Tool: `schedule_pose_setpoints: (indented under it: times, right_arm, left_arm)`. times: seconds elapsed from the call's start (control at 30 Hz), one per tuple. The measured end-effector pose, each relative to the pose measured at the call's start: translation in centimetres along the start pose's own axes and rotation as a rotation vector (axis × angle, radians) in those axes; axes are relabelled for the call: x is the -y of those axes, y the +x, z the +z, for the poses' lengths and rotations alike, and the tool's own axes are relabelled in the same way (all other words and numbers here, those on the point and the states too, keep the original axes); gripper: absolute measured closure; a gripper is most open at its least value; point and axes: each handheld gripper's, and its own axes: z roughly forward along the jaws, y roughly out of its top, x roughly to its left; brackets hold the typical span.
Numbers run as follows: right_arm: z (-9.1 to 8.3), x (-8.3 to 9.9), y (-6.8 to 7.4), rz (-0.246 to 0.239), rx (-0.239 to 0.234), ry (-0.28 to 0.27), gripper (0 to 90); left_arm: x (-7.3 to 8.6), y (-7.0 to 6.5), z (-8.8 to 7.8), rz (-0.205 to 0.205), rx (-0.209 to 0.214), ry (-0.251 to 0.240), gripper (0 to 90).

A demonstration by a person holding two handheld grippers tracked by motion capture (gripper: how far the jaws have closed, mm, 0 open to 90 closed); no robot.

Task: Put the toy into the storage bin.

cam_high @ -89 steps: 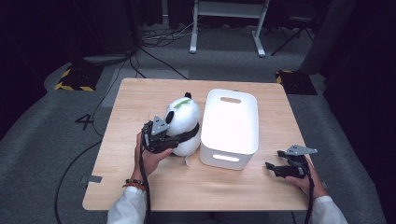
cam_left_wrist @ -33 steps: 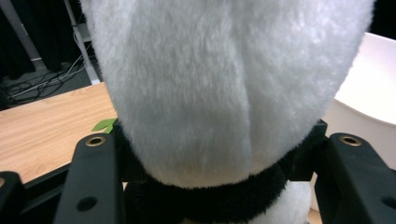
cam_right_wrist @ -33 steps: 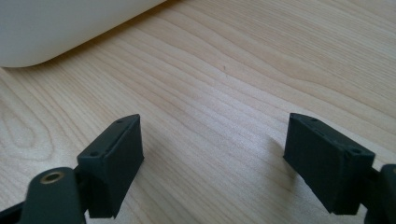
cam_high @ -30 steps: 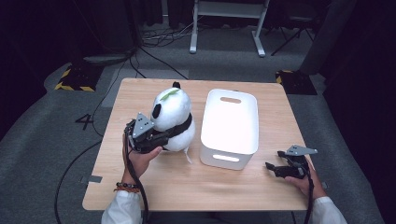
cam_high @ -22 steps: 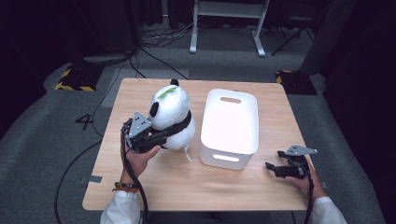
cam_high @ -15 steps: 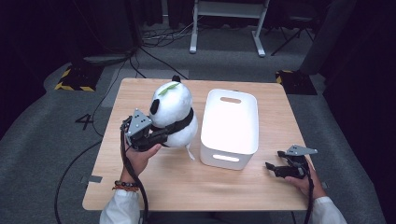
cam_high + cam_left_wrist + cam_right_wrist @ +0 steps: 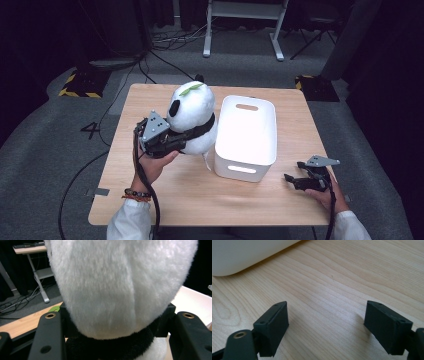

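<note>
A white and black panda plush (image 7: 192,117) with a green leaf on its head is held above the wooden table (image 7: 165,200), just left of a white plastic bin (image 7: 247,135). My left gripper (image 7: 172,142) is shut on the panda's body. In the left gripper view the panda's white fur (image 7: 120,285) bulges between the two black jaws, with its black band below. My right gripper (image 7: 295,181) rests open on the table at the front right, and bare wood (image 7: 327,310) lies between its fingers (image 7: 273,322).
The bin's curved white corner (image 7: 242,255) lies just ahead of the right gripper. The table stands on grey carpet; cables (image 7: 165,45) and a white desk frame (image 7: 242,20) are behind it. A yellow-and-black floor marker (image 7: 77,85) lies at the far left.
The left gripper has lifted the panda and carried it left, away from the bin, then drifted slightly back toward it. The right gripper has stayed still.
</note>
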Motion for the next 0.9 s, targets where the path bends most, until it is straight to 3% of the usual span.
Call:
schedule_pose_setpoints:
  times: [0.53,0.9]
  right_arm:
    - [0.0,0.0,0.0,-0.001,0.0,0.0,19.1]
    - [0.0,0.0,0.0,0.0,0.0,0.0,19.1]
  left_arm:
    - [-1.8,-0.5,-0.1,0.012,0.03,-0.031,39.0]
    - [-3.3,-1.9,0.8,0.041,0.057,-0.04,38.9]
